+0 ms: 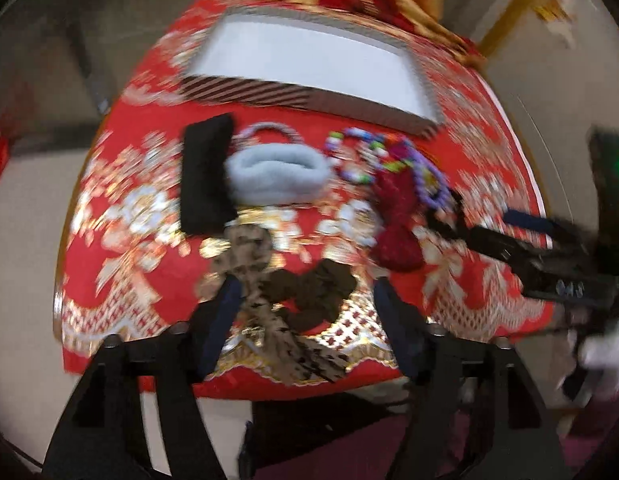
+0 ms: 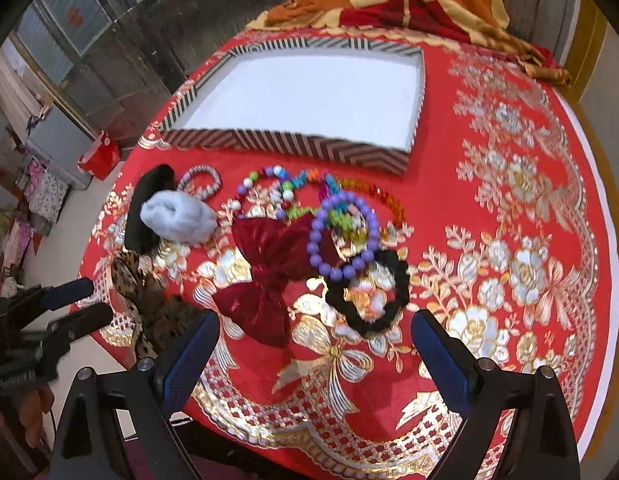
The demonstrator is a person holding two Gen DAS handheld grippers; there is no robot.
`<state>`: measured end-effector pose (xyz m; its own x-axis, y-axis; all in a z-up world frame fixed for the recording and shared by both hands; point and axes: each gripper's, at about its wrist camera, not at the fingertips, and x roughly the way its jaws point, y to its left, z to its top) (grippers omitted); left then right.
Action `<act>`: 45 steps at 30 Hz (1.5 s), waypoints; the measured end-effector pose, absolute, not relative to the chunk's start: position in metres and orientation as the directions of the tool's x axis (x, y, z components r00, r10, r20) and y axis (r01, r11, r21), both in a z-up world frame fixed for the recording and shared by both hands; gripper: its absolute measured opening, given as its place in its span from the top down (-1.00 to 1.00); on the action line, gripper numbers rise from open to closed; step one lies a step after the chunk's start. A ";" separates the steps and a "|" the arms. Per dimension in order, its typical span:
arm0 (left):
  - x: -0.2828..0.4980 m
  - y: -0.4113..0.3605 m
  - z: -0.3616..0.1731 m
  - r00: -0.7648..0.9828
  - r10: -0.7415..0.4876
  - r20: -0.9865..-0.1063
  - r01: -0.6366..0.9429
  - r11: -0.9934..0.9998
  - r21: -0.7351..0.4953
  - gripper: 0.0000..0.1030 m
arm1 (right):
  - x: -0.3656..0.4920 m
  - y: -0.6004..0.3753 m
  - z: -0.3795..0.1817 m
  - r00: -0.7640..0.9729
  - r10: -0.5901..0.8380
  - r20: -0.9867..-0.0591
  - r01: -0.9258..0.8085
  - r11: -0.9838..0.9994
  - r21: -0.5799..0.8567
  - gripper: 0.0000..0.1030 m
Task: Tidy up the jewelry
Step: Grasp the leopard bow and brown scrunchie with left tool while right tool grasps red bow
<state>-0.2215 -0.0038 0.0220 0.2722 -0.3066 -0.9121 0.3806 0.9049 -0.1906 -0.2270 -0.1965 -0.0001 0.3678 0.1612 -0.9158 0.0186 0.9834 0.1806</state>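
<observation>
Jewelry and hair pieces, all laid loose on the red-and-gold tablecloth [image 2: 509, 240], none yet sorted:
- purple bead bracelet [image 2: 343, 236], overlapping the black scrunchie [image 2: 369, 300] nearer the edge;
- multicoloured bead strands [image 2: 285, 188], tangled just behind;
- dark red bow [image 2: 265, 276], touching the bracelet;
- silver-toned bangle [image 2: 200, 182], grey fluffy scrunchie [image 2: 177, 218] and a black band [image 1: 207, 176], grouped at the left;
- leopard-print bow [image 2: 149, 304], at the table's near edge.

Striped tray [image 2: 269, 144]: placed behind the pieces, its white floor seen bare. The task is judged barely begun; every piece remains to be moved.

Right gripper [image 2: 315, 344]: held wide open, nothing gripped, poised before the black scrunchie.
Left gripper [image 1: 309, 308]: likewise spread and unloaded, above the leopard-print bow.
</observation>
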 end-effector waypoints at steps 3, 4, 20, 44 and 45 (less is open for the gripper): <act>-0.223 -0.022 0.009 0.254 -0.279 -0.926 0.453 0.880 -0.141 -0.41 | -0.228 -0.193 -0.003 0.359 0.163 -0.919 0.005 0.984 0.176 -0.85; -0.222 -0.025 0.004 0.249 -0.267 -0.931 0.460 0.878 -0.128 -0.41 | -0.228 -0.191 -0.003 0.358 0.166 -0.919 0.000 0.984 0.178 -0.85; -0.201 -0.025 -0.043 0.214 -0.154 -0.965 0.490 0.871 -0.030 -0.38 | -0.218 -0.178 -0.014 0.333 0.207 -0.920 -0.008 0.976 0.217 -0.85; -0.166 0.027 -0.012 0.187 -0.257 -0.948 0.367 0.914 -0.176 0.62 | -0.185 -0.154 -0.060 0.314 0.272 -0.909 0.042 0.953 0.300 0.49; -0.164 0.028 -0.008 0.190 -0.266 -0.945 0.363 0.913 -0.184 0.62 | -0.186 -0.156 -0.059 0.310 0.295 -0.904 0.045 0.945 0.323 0.56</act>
